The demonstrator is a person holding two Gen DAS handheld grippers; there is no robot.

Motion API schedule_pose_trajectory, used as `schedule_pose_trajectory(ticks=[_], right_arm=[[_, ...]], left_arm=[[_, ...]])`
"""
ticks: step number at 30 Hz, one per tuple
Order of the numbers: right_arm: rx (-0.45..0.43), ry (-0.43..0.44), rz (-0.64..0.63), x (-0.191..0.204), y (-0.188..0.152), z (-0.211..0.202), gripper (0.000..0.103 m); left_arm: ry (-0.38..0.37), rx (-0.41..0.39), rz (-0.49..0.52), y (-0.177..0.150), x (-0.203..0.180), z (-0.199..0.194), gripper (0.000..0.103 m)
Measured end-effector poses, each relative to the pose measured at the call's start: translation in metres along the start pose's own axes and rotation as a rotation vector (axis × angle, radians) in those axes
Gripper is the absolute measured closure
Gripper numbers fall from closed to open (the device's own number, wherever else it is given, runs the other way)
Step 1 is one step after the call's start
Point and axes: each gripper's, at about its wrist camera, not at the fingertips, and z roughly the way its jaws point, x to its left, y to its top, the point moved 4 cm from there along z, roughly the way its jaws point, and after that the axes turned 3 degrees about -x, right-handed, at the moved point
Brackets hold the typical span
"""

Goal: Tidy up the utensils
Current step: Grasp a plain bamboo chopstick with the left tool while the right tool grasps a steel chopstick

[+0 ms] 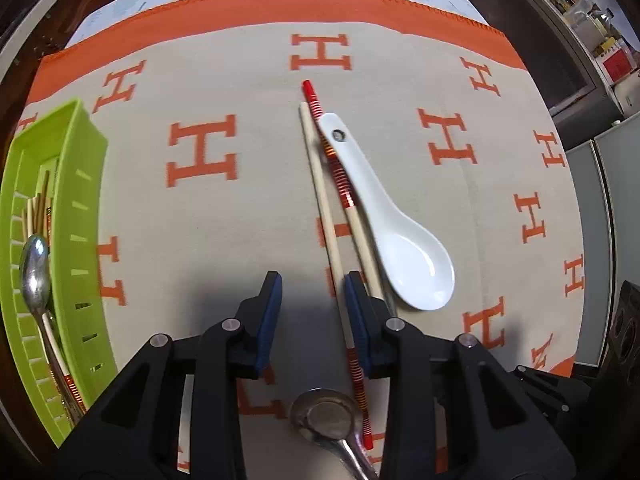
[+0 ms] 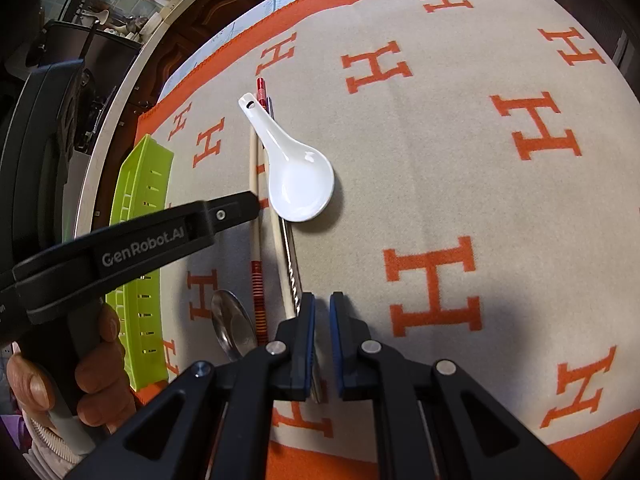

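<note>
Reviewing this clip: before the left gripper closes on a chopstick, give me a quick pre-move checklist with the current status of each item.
1. Left gripper open: ok, jaws stand wide.
2. Chopstick between the left jaws: ok, though it lies close against the right-hand pad rather than centred.
3. Only one utensil in the gap: ok; the second chopstick runs outside that pad.
4. White spoon free of the target: not ok, it lies on the chopsticks.
5. Green tray has room: cannot tell; it already holds a metal spoon and chopsticks.
6. Right gripper clear: ok, nearly closed, empty, apart from the left gripper.
</note>
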Motion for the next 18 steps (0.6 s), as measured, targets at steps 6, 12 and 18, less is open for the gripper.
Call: schedule_pose_trajectory(ticks=[6, 12, 18], right_arm=[[0.0, 0.0, -0.004, 0.0, 0.0, 0.0, 0.095], [-0.003, 0.006, -0.001, -0.001, -0.001, 0.0, 0.096], [0.001, -0.013, -0.019, 0.003, 0.001, 0.0, 0.096]], left_arm=[[0.034, 0.009, 0.031, -0.002, -0.003, 0.003, 0.07], [0.081, -0.036, 0.093, -0.008, -0.022, 0.003, 0.09], [-0.036, -0.031, 0.008, -0.01, -0.013, -0.004, 0.1]])
